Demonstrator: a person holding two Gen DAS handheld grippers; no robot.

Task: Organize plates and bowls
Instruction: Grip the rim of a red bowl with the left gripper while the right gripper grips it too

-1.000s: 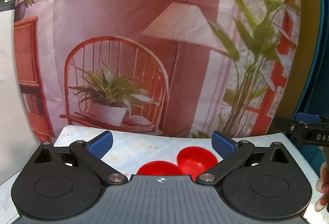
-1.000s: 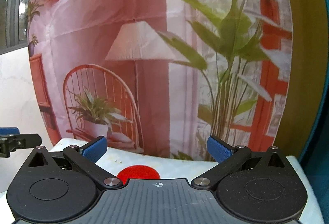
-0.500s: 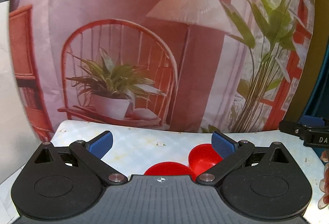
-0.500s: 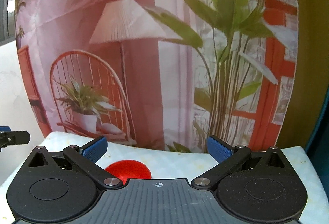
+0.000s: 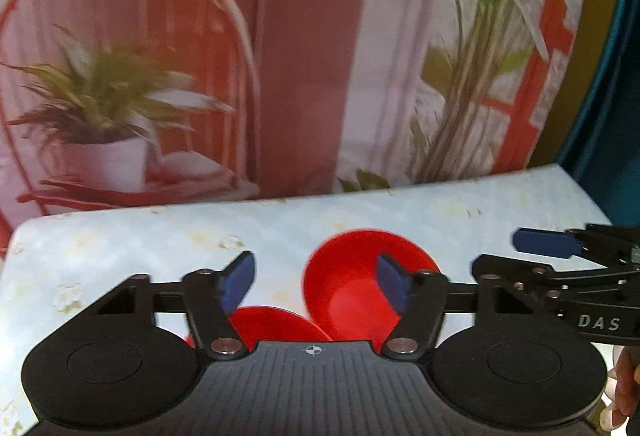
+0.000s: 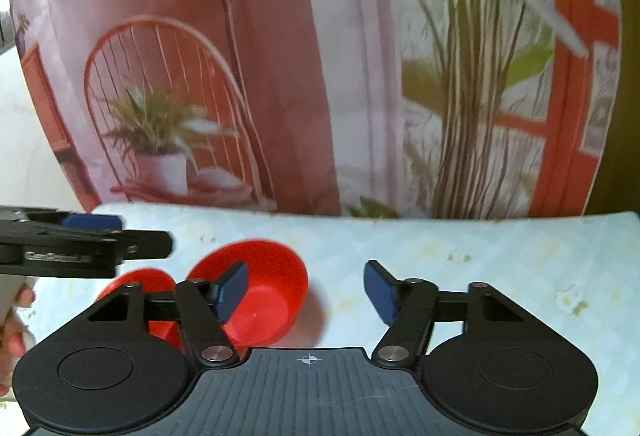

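Note:
A red bowl (image 5: pixel 344 288) stands on the pale patterned tablecloth (image 5: pixel 120 248), with a second red dish (image 5: pixel 280 328) touching it at the near left, partly hidden by the gripper body. My left gripper (image 5: pixel 316 284) hovers over both, its jaws closing with no pad pressing on anything. In the right wrist view the same bowl (image 6: pixel 264 296) and dish (image 6: pixel 140 286) lie left of centre. My right gripper (image 6: pixel 306 290) hangs above the bowl's right rim, jaws closing, pads bare. Each gripper shows at the edge of the other's view: the right gripper (image 5: pixel 544 248), the left gripper (image 6: pixel 92 232).
A printed backdrop (image 5: pixel 280 56) of a chair, potted plants and a lamp hangs right behind the table's far edge. A person's hand (image 5: pixel 624 388) shows at the lower right and another hand (image 6: pixel 16 316) at the left. Bare cloth (image 6: pixel 500 260) stretches right of the bowl.
Both grippers have come down and forward over the table, so the red bowl and dish look larger. Both pairs of jaws have narrowed from wide open.

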